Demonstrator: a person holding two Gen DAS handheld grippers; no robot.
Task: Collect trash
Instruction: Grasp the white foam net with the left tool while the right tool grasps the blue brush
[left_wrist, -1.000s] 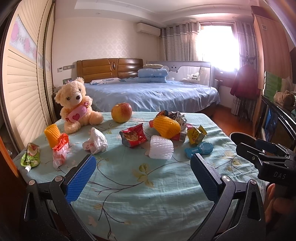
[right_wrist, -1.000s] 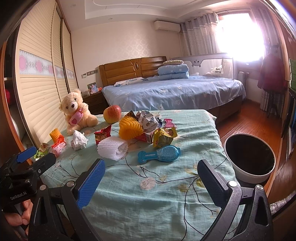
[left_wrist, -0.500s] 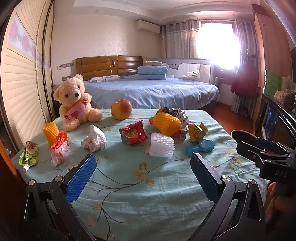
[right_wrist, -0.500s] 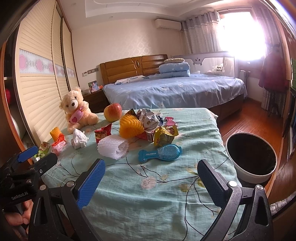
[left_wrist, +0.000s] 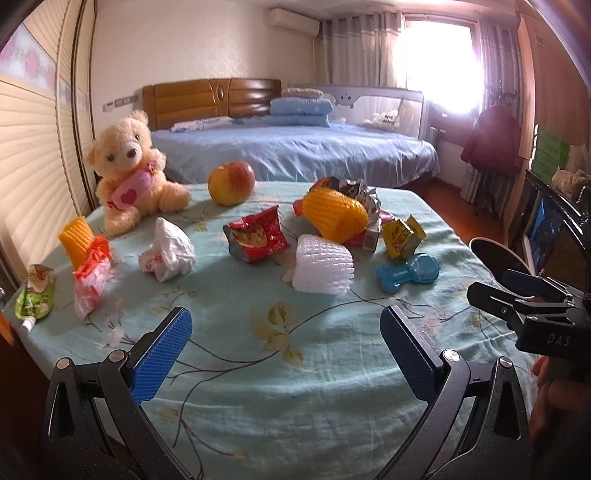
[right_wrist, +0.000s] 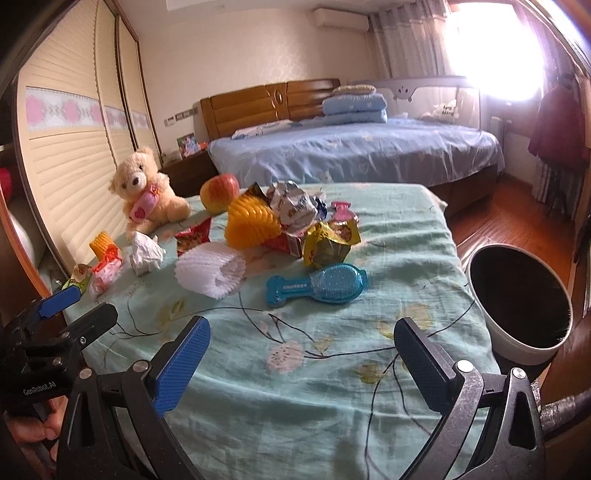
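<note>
Cloth-covered table (left_wrist: 295, 387) bears wrappers (left_wrist: 256, 238), apple (left_wrist: 231, 182), teddy bear (left_wrist: 131, 171).

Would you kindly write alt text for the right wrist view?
The open right gripper hovers over a floral teal tablecloth strewn with crumpled snack wrappers, white foam fruit netting and a blue plastic hairbrush. A round white wastebasket stands right of the table.

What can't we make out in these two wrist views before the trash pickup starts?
- Bin contents: right wrist view shows only a dark interior; in the left wrist view the right gripper hides most of it.
- Red carton: mostly buried under the orange foam net and foil wrapper in both views.
- Wrapper print: too small to read.
- Table near edge: cut off behind the left gripper's fingers.
</note>
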